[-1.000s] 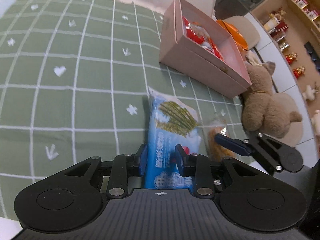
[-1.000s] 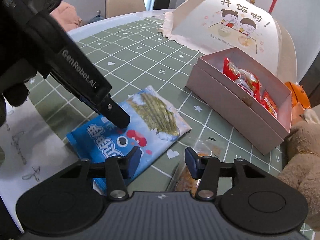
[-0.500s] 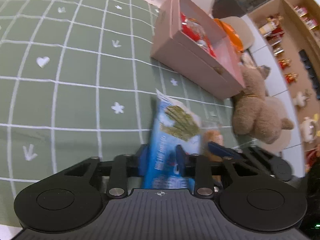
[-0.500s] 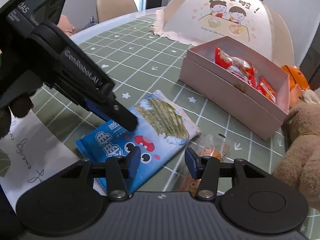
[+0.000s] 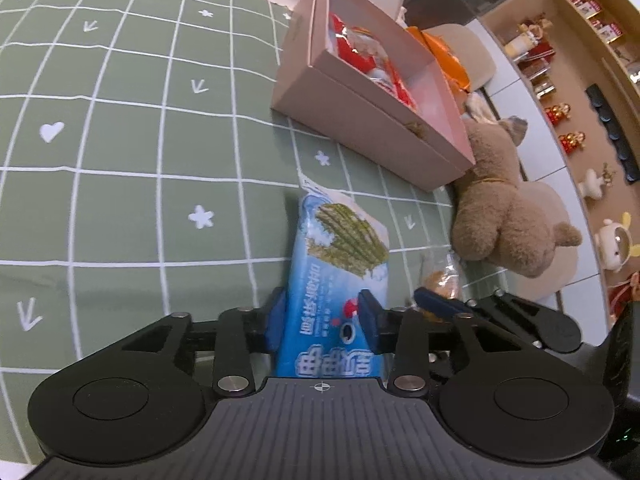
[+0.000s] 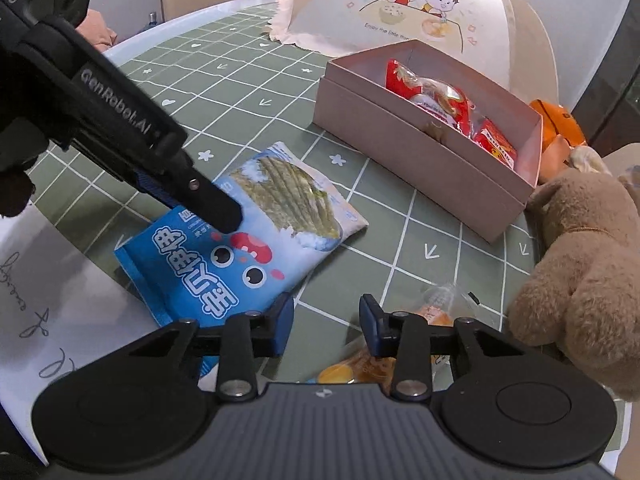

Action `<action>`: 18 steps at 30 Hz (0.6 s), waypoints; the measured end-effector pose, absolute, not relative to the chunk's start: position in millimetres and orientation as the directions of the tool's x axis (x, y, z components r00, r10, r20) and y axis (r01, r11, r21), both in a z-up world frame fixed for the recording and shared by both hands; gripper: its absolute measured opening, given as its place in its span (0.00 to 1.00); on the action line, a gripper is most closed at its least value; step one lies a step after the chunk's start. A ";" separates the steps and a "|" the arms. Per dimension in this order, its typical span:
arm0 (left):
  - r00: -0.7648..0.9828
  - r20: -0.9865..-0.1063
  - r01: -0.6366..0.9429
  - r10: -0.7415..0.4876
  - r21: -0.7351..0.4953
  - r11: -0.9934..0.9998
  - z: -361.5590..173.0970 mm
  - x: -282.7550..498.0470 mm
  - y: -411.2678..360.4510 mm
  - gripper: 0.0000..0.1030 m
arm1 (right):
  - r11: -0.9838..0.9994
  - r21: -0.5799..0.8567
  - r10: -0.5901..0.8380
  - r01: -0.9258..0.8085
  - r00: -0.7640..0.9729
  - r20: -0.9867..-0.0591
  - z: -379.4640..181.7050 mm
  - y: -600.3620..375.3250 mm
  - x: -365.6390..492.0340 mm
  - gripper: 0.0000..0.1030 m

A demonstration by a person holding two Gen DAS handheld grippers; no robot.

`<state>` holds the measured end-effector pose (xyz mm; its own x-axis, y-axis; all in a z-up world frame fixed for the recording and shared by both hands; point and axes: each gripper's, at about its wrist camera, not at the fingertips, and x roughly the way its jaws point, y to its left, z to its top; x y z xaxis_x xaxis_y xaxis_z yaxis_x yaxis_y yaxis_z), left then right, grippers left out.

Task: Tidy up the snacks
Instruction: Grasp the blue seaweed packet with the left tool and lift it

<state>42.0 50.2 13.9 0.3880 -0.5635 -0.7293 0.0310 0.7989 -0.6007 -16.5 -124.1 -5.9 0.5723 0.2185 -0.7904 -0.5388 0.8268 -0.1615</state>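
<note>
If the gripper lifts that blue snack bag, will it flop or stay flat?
Probably floppy: the blue seaweed snack bag is a thin, puffy pouch, and the left gripper pinches only one end, so the far end may sag. It looks light for its size, mostly air. Its glossy film might slip between the pads. The crisps inside could crack if squeezed hard.

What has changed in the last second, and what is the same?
The left gripper, shut on the blue bag, has raised the end it holds off the table; the far end looks still down. The right gripper stays open and empty near the clear packet. The pink box has not moved.
</note>
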 end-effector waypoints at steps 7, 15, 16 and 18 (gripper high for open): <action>0.399 -0.749 0.009 -0.529 -0.574 0.819 18.1 39.5 56.5 0.40 | 0.844 -0.131 0.240 -0.520 0.584 -0.775 8.5 -132.3 -18.0 0.36; 0.359 -0.713 0.019 -0.601 -0.639 0.769 9.6 39.7 52.0 0.39 | 0.846 -0.105 0.247 -0.523 0.559 -0.792 -0.1 -133.5 -16.9 0.36; 0.354 -0.711 0.020 -0.608 -0.644 0.765 9.8 39.0 50.2 0.39 | 0.845 -0.101 0.252 -0.526 0.557 -0.791 -0.3 -134.7 -16.5 0.36; 0.340 -0.702 0.040 -0.626 -0.654 0.755 13.5 37.0 45.7 0.40 | 0.841 -0.101 0.255 -0.531 0.555 -0.792 -0.8 -136.2 -15.4 0.36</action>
<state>37.0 45.7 13.5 0.3396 -0.6264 -0.7017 0.0404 0.7550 -0.6545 -15.4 -136.2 -0.8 0.5552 0.2550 -0.7917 -0.5310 0.8413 -0.1014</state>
